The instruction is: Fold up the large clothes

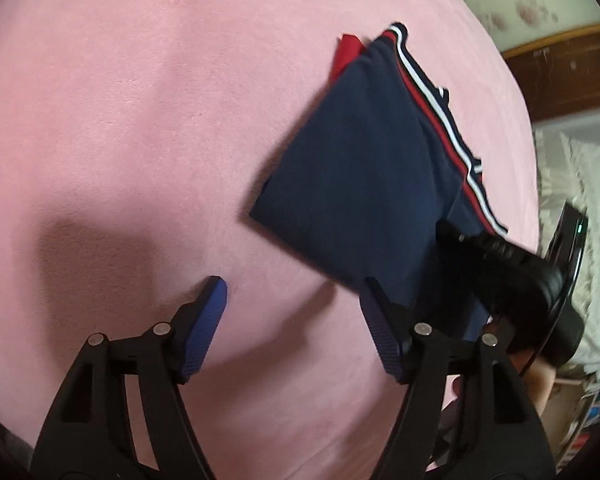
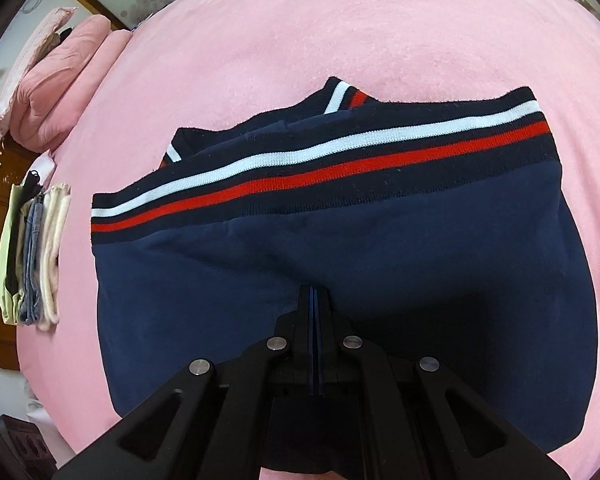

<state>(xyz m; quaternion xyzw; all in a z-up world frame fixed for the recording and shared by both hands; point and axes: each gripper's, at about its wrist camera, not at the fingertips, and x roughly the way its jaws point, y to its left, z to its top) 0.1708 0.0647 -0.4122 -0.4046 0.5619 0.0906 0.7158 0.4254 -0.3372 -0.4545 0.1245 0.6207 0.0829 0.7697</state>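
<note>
A navy garment, folded into a compact rectangle, lies on a pink fleece bed cover. Seen from the right wrist camera, it fills the middle and lower part of the view. A ribbed band with one white stripe and one red stripe runs along its far edge, from about 9 o'clock up toward 2 o'clock. The right gripper sits at 6 o'clock with its two fingers pressed tightly together over the near part of the navy cloth. Whether any fabric is pinched between them cannot be made out.

At 9 o'clock in this view, near the bed's edge, stands a small stack of folded clothes in pale green, denim blue and cream. A pink pillow lies at about 10 o'clock.

From the left wrist camera, the same garment appears at about 2 o'clock, with a bit of red fabric showing at its far corner. The left gripper is at 6 o'clock, its blue-padded fingers spread wide apart above the bare pink cover, holding nothing. The right-hand finger overlaps the garment's near edge in this view. The right gripper shows as a black blurred shape at 4 o'clock, on the garment.
</note>
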